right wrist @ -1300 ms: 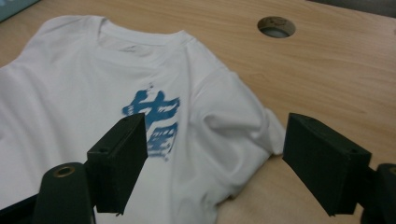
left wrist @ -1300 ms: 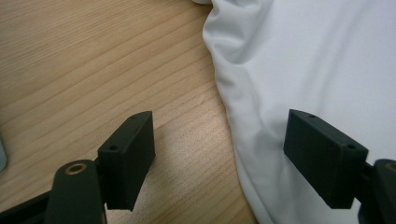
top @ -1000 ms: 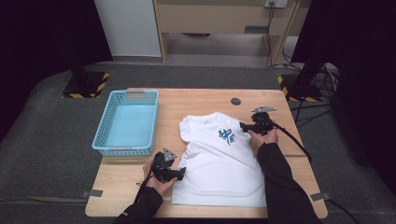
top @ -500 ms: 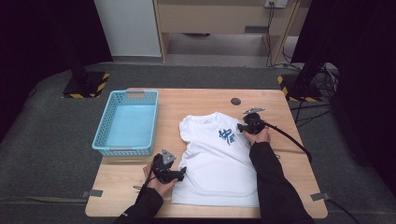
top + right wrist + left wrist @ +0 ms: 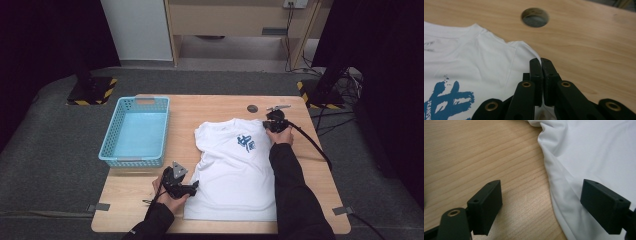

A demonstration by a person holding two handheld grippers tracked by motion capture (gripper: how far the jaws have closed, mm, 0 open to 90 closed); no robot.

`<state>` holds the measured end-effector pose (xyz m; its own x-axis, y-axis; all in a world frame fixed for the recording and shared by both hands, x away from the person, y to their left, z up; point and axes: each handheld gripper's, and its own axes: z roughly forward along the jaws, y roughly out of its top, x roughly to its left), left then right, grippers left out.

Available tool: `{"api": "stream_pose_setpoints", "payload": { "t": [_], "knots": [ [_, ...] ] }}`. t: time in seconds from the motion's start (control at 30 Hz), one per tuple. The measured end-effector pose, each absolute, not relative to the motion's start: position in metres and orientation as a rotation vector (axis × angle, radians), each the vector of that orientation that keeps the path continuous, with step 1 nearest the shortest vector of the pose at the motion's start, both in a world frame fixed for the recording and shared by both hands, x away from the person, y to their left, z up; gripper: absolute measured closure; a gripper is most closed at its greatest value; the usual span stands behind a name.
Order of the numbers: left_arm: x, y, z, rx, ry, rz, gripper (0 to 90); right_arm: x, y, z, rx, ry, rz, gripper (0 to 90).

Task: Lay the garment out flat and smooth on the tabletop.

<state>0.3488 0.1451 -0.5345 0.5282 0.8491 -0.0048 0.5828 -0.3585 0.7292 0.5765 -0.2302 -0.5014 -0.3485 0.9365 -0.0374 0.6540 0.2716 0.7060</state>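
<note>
I have the white T-shirt (image 5: pixel 235 170) lying flat on the wooden bench (image 5: pixel 210 110), spread over the right half, collar toward twelve o'clock and hem toward six, its blue print (image 5: pixel 245 143) facing up on the chest. In the right gripper view the shirt's shoulder edge (image 5: pixel 524 47) runs right up to my fingers. The right gripper (image 5: pixel 273 123) sits at the shirt's two o'clock corner, by the sleeve. Its fingers (image 5: pixel 535 72) have just been closing and now stand pressed together, with the white cloth edge pinched between them. The left gripper (image 5: pixel 181 186) rests at the shirt's eight o'clock side, just beside the lower hem corner. Its fingers (image 5: pixel 486 202) are spread wide apart: one is over bare wood, the other over the cloth, and the shirt's side edge (image 5: pixel 554 185) runs between them without either pad pressing on it. Farther out, a round cable hole (image 5: pixel 252 108) lies in the bench at eleven o'clock of the right gripper, near it. A light blue basket (image 5: pixel 111 145) stands on the bench's left half, at nine o'clock of the shirt and apart from it.
</note>
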Motion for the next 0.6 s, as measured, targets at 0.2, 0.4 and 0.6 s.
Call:
{"api": "stream_pose_setpoints", "payload": {
  "t": [0.2, 0.4, 0.6],
  "knots": [
    [0.347, 0.145, -0.535, 2.077, 1.159, 0.496, 16.5, 0.587, -0.241, -0.493, 1.439, 2.0, 0.781, 72.4],
    [0.345, 0.145, -0.534, 2.074, 1.167, 0.499, 16.4, 0.576, -0.257, -0.481, 1.424, 1.915, 0.913, 44.9],
    [0.346, 0.145, -0.534, 2.077, 1.175, 0.496, 16.4, 0.551, -0.275, -0.487, 1.463, 1.952, 0.969, 41.9]
  ]
}}
